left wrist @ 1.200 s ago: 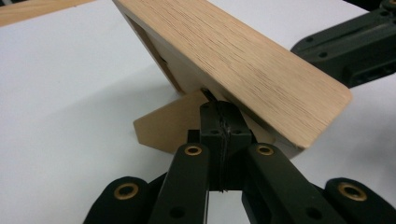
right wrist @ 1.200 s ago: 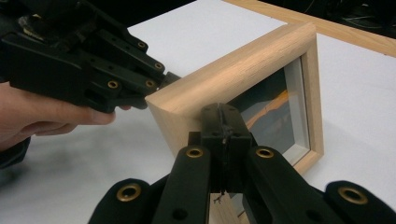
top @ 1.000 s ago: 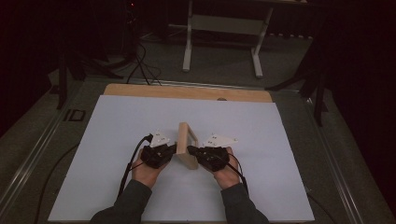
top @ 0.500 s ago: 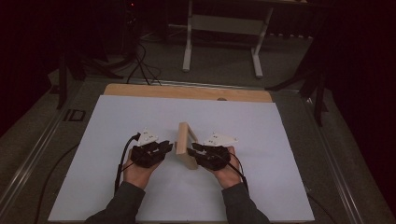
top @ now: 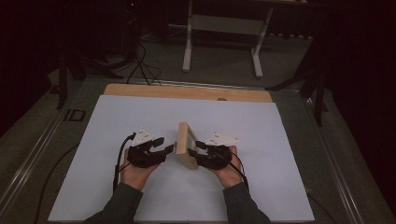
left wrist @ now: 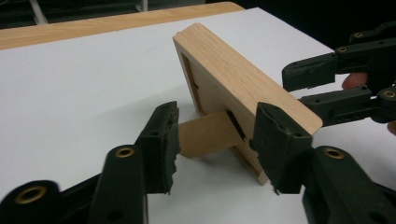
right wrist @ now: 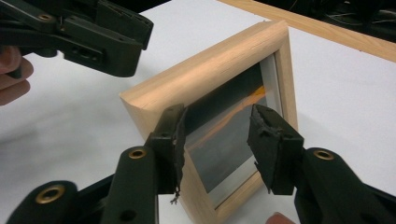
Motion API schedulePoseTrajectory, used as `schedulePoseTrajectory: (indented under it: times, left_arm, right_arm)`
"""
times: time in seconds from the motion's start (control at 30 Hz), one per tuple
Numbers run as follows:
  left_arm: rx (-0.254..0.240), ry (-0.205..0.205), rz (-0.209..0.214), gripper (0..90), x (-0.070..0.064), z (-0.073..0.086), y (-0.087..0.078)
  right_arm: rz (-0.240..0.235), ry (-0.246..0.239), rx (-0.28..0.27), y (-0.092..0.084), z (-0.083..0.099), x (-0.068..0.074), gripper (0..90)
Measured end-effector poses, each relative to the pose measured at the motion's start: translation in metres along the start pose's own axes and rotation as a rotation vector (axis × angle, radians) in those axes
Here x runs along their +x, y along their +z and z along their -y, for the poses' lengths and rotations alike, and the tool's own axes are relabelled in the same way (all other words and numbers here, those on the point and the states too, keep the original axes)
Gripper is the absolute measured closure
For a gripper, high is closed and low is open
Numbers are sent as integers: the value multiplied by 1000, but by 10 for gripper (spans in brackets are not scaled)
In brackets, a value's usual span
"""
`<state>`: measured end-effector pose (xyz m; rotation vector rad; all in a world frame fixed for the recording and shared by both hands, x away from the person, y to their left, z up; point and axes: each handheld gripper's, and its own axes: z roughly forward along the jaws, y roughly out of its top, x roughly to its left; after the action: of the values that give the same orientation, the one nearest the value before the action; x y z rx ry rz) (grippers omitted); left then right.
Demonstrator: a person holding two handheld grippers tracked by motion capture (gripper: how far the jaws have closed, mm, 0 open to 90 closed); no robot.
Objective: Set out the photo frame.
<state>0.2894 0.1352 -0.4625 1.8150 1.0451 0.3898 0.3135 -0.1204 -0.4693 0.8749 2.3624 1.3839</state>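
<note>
A light wooden picture frame (top: 187,145) stands upright on the white sheet, edge-on to the high view. My left gripper (top: 163,145) sits just left of it, facing its back (left wrist: 243,79) and brown prop leg (left wrist: 208,135). Its jaws have just been opening and my left gripper (left wrist: 217,122) is open, its pads pressing on nothing. My right gripper (top: 195,148) is at the frame's right, facing the glass front (right wrist: 224,126). Its jaws have also just been opening, and my right gripper (right wrist: 217,123) stands open close to the glass, gripping nothing. Each gripper view also shows the other gripper (left wrist: 303,84) (right wrist: 135,39) beyond the frame.
The white sheet (top: 116,116) covers most of the table, with a wooden strip (top: 187,92) along its far edge. Beyond the table stand a white metal rack's legs (top: 222,42) and cables (top: 140,60) on the dark floor.
Both grippers went from shut to open. My left gripper drew back to the left, away from the frame, which now stands on its own. My right hand stayed put.
</note>
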Motion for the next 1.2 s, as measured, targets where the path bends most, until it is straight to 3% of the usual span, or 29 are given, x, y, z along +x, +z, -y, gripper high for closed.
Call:
schedulePoseTrajectory:
  times: [0.33,0.8,0.97,1.2]
  left_arm:
    - [3,-7,44,388,-7,-3,0]
    - [23,-12,85,331,-18,-7,10]
    - [30,-5,83,331,-23,-8,15]
    - [46,3,49,328,-28,-8,25]
  right_arm:
    - [14,19,-4,-2,0,-4,537]
    - [23,29,-10,-4,0,-6,533]
    - [28,34,-13,-5,0,-8,533]
    - [38,47,-25,-10,1,-13,533]
